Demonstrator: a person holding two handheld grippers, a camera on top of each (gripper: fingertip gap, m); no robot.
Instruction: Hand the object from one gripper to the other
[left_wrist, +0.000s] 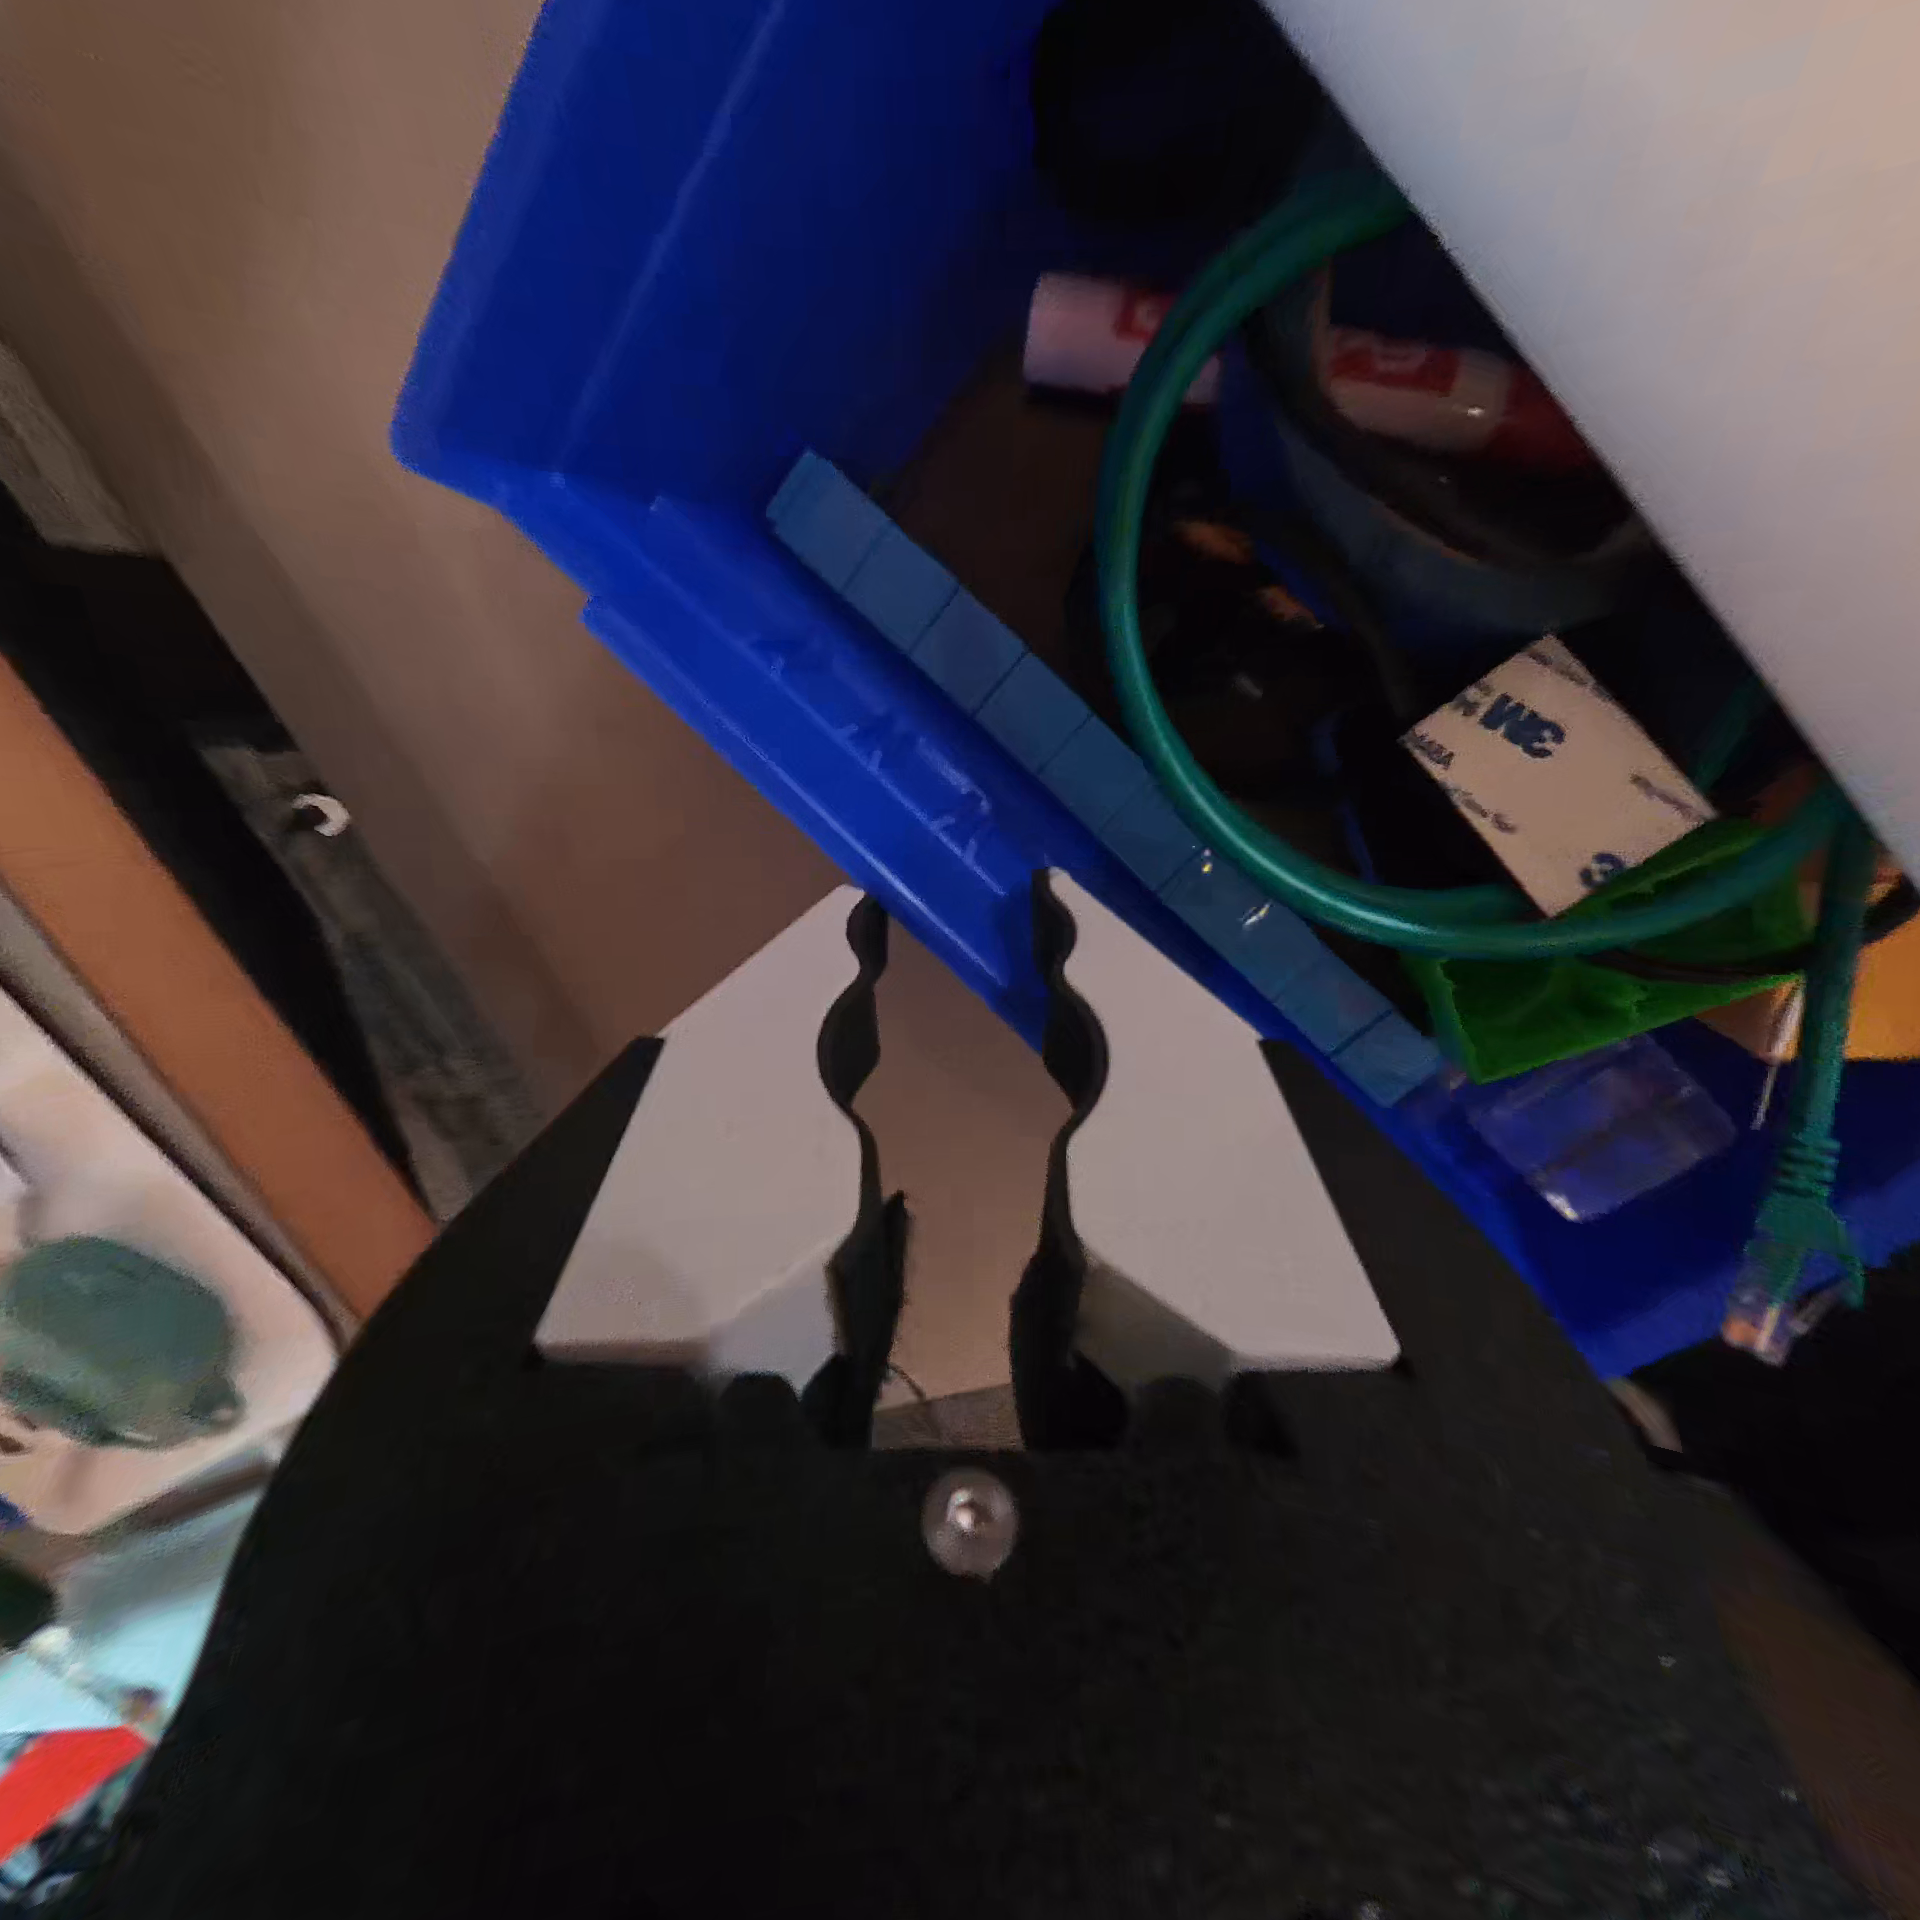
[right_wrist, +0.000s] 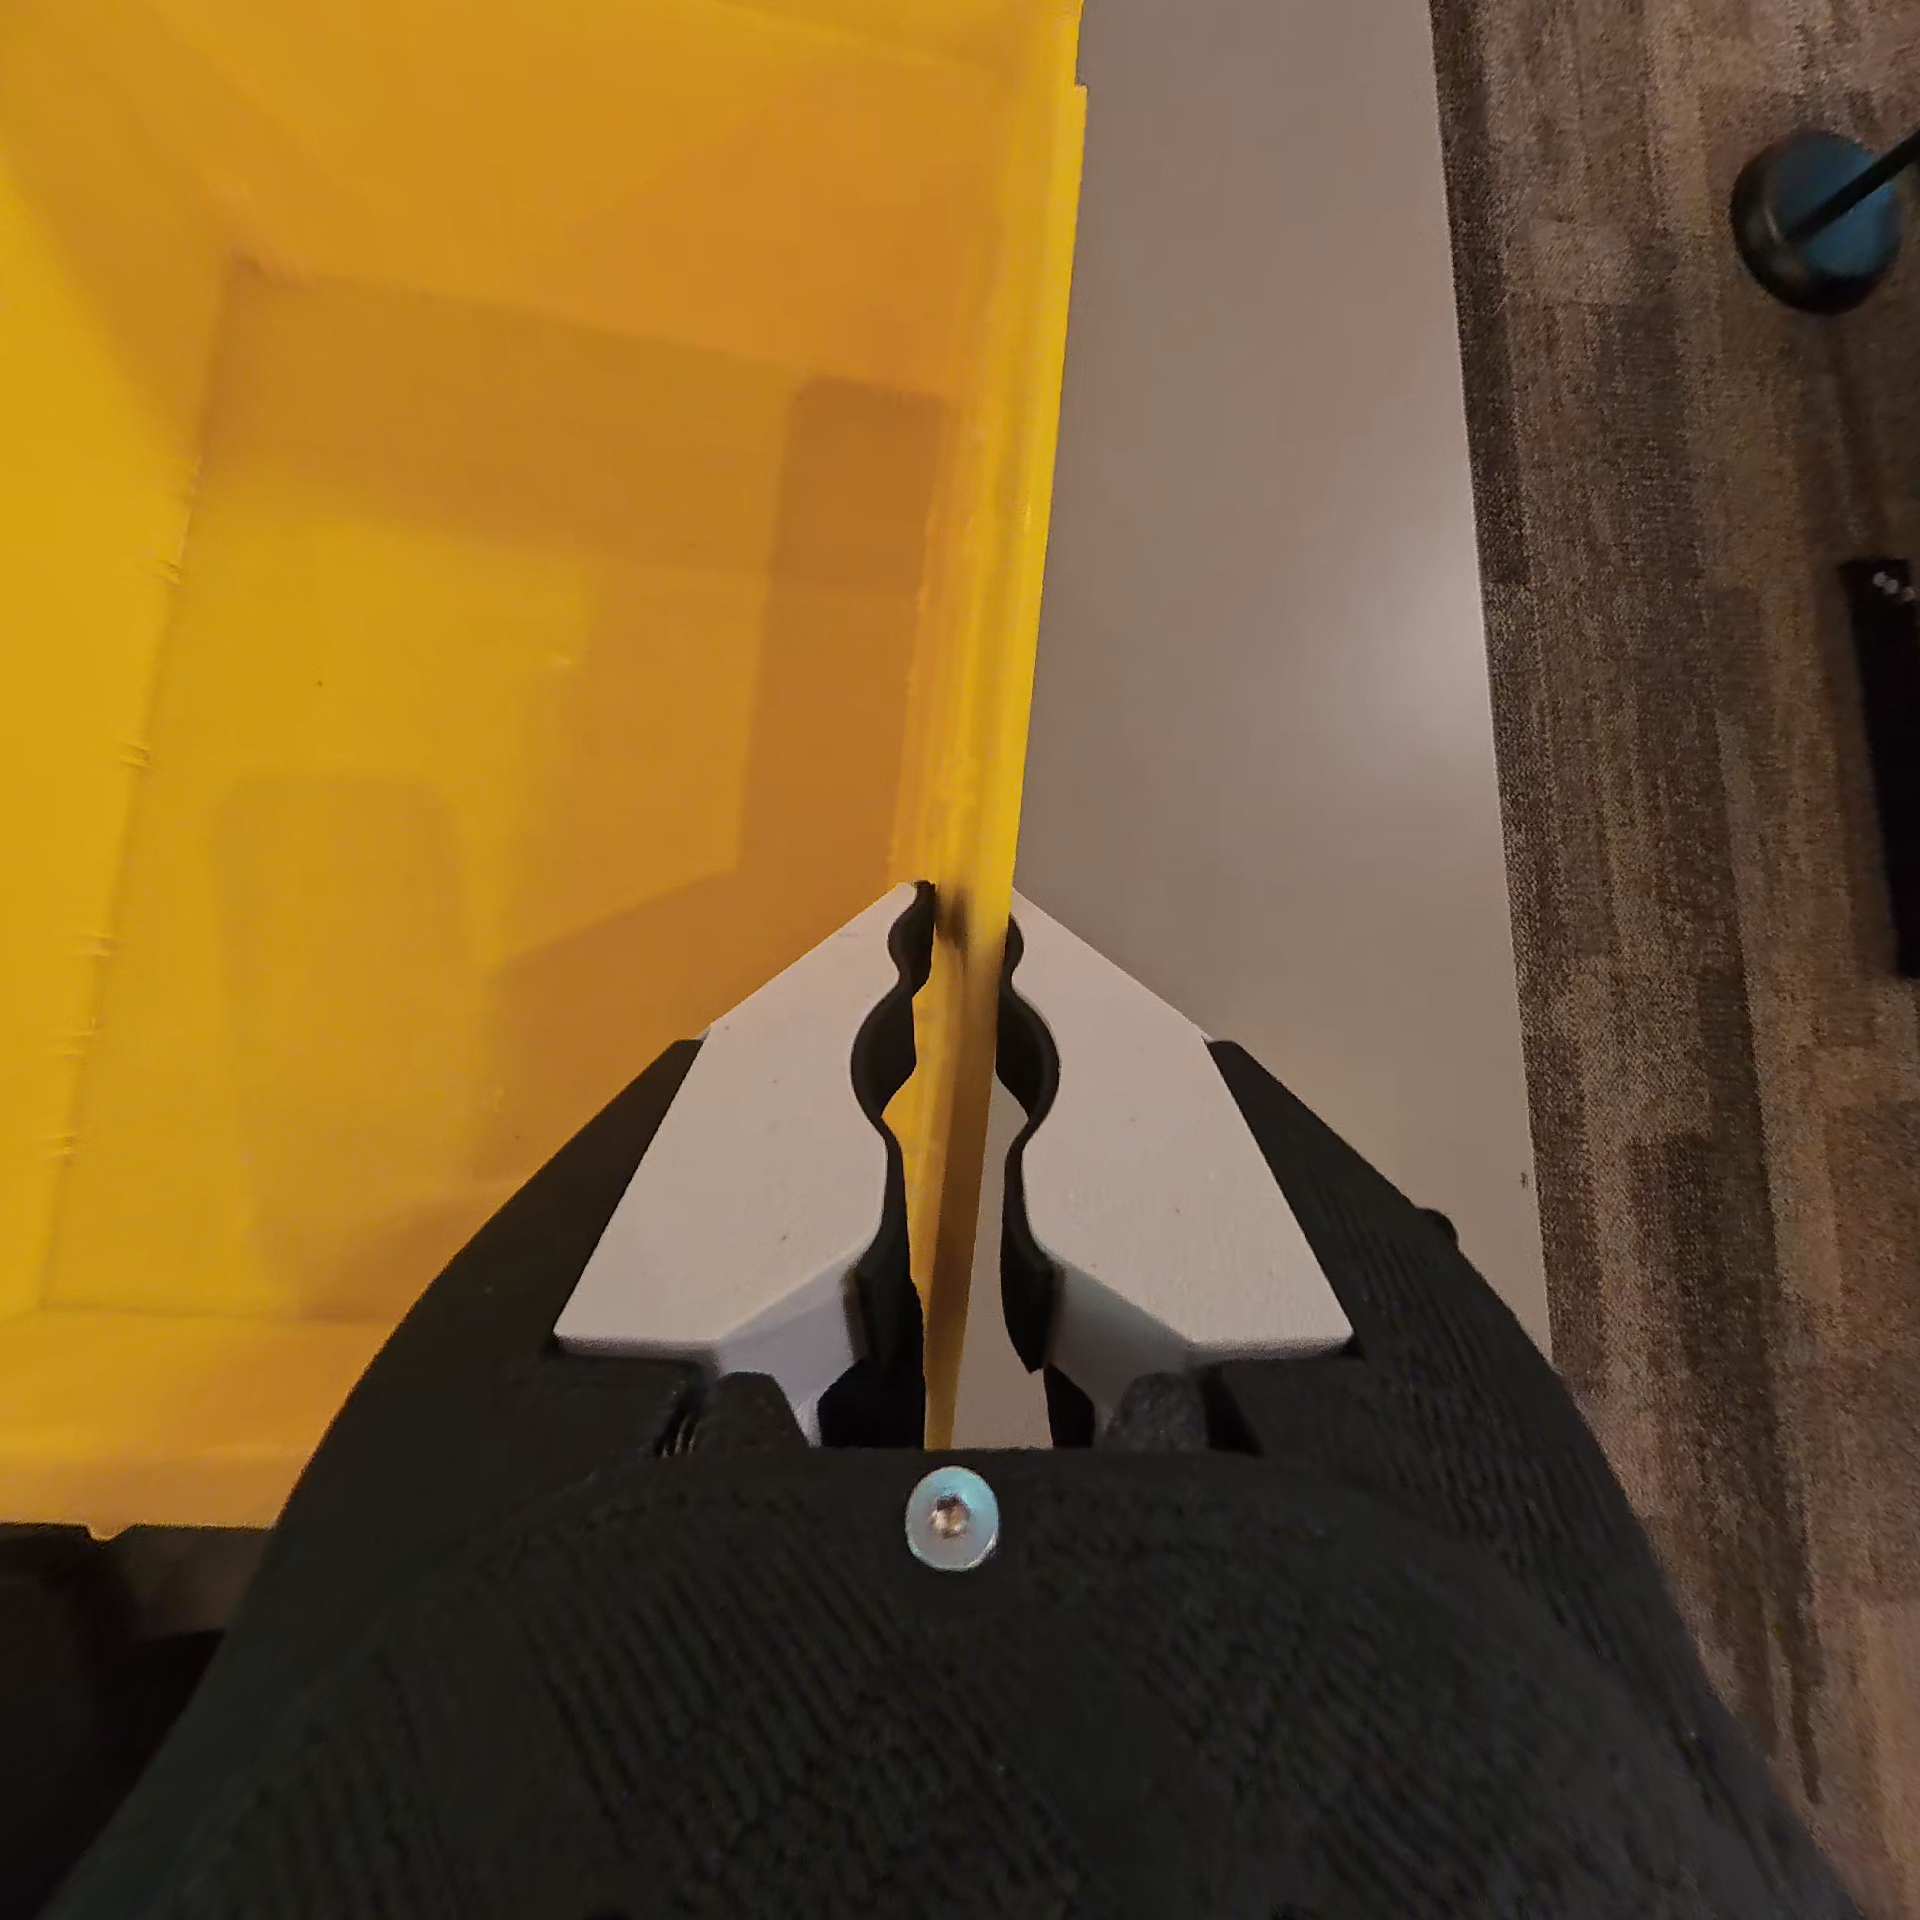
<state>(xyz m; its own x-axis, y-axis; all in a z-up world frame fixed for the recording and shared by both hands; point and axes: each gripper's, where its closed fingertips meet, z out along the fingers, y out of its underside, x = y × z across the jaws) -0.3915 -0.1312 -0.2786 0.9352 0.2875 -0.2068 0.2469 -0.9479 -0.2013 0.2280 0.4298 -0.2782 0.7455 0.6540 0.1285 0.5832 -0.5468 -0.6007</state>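
In the left wrist view a blue storage bin (left_wrist: 675, 312) hangs tilted and blurred just ahead of my left gripper (left_wrist: 956, 904). The gripper's jaws stand apart. A corner of the bin's front lip lies between the fingertips, and I see no clamping. In the right wrist view my right gripper (right_wrist: 961, 914) is shut on the thin side wall (right_wrist: 997, 623) of a yellow bin (right_wrist: 468, 623). The yellow bin's inside is bare. Neither view shows the other gripper.
The blue bin holds a coiled green cable (left_wrist: 1132, 665), a white adhesive pad (left_wrist: 1548, 769), a green plastic part (left_wrist: 1590, 977), a clear piece (left_wrist: 1600, 1122) and red-and-white tubes (left_wrist: 1434, 384). A white tabletop (right_wrist: 1247, 623) lies right of the yellow bin, then floor (right_wrist: 1714, 935) with a black round foot (right_wrist: 1818, 218). One gripper's finger ends stand about 85 centimeters off the other's.
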